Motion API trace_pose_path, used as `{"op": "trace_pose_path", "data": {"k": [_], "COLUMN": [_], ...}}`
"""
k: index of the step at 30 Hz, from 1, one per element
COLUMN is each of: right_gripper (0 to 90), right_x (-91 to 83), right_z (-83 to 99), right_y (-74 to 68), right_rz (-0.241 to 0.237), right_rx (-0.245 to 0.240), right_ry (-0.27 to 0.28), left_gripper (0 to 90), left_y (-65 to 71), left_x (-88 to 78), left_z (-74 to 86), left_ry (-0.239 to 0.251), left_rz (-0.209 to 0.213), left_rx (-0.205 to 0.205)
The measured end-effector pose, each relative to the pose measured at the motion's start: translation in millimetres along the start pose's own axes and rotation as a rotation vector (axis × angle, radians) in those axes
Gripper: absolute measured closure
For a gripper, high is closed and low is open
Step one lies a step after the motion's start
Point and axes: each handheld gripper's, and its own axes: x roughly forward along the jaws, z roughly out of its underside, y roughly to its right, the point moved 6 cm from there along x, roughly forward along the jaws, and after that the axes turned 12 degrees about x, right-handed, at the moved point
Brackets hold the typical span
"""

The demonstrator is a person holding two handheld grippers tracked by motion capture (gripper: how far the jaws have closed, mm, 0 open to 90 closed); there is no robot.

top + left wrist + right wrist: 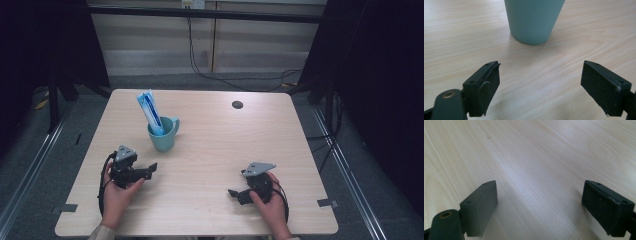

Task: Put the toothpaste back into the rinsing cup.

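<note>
My left hand-held gripper [150,169] rests on the tabletop [210,150], jaws apart, the teal mug [163,134] holding a toothpaste tube [150,112] just ahead; my right hand-held gripper [235,194] gapes well apart.

A pale wooden table [210,165] stands on grey floor [200,80] between dark curtains [380,75].

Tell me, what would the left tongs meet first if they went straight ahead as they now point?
Most likely the teal cup: it stands ahead of the open left tongs, bare table between.
</note>
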Motion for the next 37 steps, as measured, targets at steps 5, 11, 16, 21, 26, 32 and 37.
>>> {"op": "trace_pose_path", "data": {"k": [5,11,16,21,26,32,37], "right_gripper": [12.8,12.8,12.8,12.8,12.7,12.8,13.0], "right_x": [0.0,0.0,0.0,0.0,0.0,0.0,0.0], "right_z": [0.0,0.0,0.0,0.0,0.0,0.0,0.0], "right_y": [0.0,0.0,0.0,0.0,0.0,0.0,0.0], "right_rz": [0.000,0.000,0.000,0.000,0.000,0.000,0.002], "right_rx": [0.000,0.000,0.000,0.000,0.000,0.000,-0.002], "right_ry": [0.000,0.000,0.000,0.000,0.000,0.000,0.002], "left_gripper": [15.2,15.1,14.8,14.8,14.8,13.8,13.0], "left_y": [-0.2,0.1,-1.9,-2.1,-0.5,1.5,1.5], "left_x": [2.2,4.2,6.0,6.6,7.5,9.2,9.4], "left_z": [5.9,10.3,15.4,16.7,18.0,18.4,18.6], "left_ry": [-0.026,-0.048,-0.070,-0.076,-0.102,-0.117,-0.121], "left_rz": [0.001,-0.009,-0.022,-0.021,-0.025,-0.021,-0.020], "left_rx": [0.012,0.025,0.039,0.043,0.072,0.085,0.089]}}
